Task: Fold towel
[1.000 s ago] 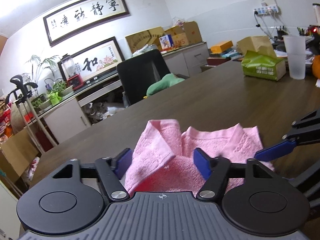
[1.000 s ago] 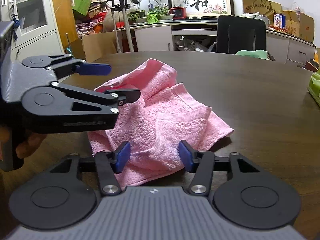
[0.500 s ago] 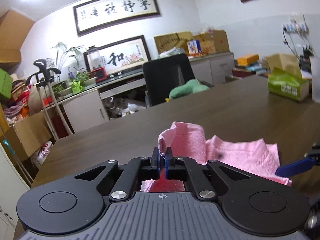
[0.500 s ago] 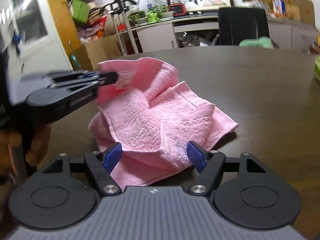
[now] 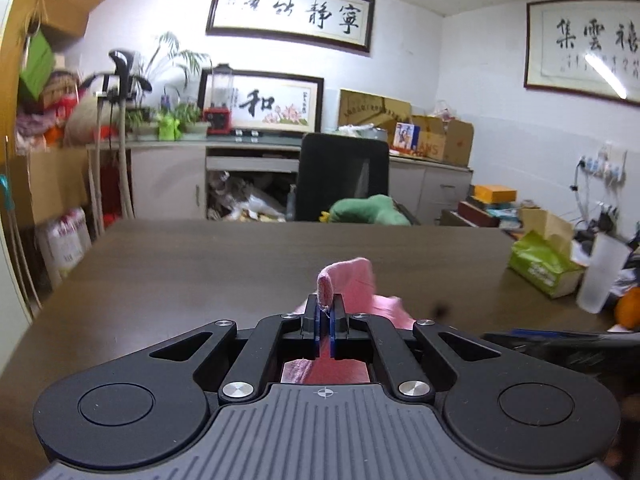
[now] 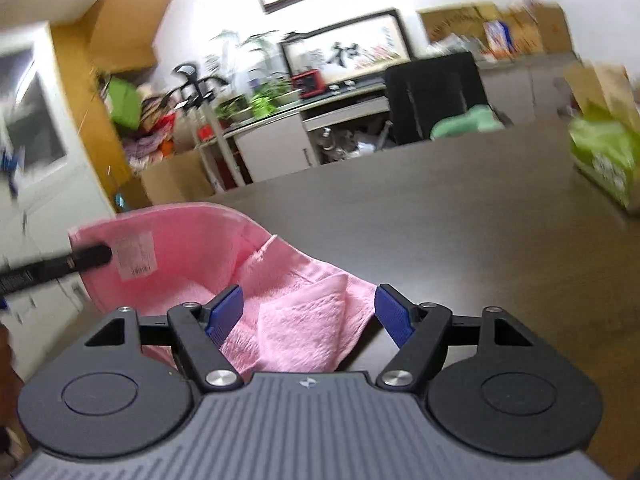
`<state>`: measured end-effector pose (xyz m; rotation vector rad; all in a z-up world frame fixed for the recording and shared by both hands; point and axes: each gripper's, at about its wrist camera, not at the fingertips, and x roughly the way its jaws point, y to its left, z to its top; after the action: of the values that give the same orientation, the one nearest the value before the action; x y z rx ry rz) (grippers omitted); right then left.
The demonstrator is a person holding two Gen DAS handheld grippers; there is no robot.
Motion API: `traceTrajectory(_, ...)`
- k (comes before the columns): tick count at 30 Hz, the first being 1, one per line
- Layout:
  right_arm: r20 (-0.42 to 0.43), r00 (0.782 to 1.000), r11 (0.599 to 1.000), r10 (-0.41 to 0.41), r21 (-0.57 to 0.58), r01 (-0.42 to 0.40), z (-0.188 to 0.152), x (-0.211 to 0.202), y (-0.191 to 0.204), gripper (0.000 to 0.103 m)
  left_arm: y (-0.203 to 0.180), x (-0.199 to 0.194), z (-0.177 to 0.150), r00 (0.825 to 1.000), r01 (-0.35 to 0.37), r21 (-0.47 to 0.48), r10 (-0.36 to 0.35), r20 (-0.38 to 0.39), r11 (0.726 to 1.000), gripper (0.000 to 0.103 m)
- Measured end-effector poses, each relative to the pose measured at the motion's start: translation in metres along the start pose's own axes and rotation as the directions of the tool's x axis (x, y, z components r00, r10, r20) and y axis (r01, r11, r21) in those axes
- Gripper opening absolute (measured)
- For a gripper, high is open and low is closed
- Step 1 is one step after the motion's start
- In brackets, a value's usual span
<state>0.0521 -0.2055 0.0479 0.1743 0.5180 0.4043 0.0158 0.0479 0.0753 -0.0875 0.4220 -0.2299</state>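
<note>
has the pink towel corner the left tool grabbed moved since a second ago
Yes. The towel corner pinched in the left tool has lifted off the table and now shows against the cabinets behind; earlier it lay crumpled on the tabletop.

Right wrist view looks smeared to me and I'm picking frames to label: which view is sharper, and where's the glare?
Left wrist view is sharper: the pink towel pinched in the left gripper reads clearly, with ceiling glare upper left. Right wrist view is motion-blurred, mostly background and edges.
</note>
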Motion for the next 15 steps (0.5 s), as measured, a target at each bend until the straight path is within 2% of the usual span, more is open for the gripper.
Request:
traceTrajectory(2, 0.002, 1.000, 0.994, -0.027, -0.102, 0.027, -0.005, 0.005, 0.016, 0.062, 0.002, -0.009, -0.005, 0.999, 0.036, -0.021, -0.036, -0.005, 0.999, 0.003)
traceTrajectory(3, -0.001, 0.999, 0.990, -0.041, -0.132, 0.040, -0.008, 0.007, 0.022, 0.047, 0.003, -0.012, -0.006, 0.998, 0.057, -0.033, -0.057, -0.005, 0.998, 0.003)
traceTrajectory(5, -0.020, 0.998, 0.989, -0.057, -0.141, 0.053, -0.008, 0.011, 0.024, 0.037, 0.005, -0.016, -0.009, 0.996, 0.085, -0.050, -0.086, -0.007, 0.995, 0.003)
traceTrajectory(8, -0.023, 0.999, 0.989, -0.046, -0.139, 0.042, -0.007, 0.010, 0.028, 0.037, 0.005, -0.017, -0.015, 0.995, 0.097, -0.048, -0.098, -0.010, 0.994, 0.003)
traceTrajectory(12, 0.007, 0.999, 0.987, 0.052, -0.154, -0.050, -0.005, 0.008, 0.038, 0.038, 0.010, -0.008, -0.023, 0.995, 0.086, -0.063, -0.089, -0.050, 0.994, 0.003)
traceTrajectory(15, -0.030, 0.998, 0.980, 0.046, -0.193, -0.051, -0.006, 0.018, 0.046, 0.039, 0.016, 0.000, -0.028, 0.995, 0.047, -0.068, -0.053, -0.083, 0.997, 0.003)
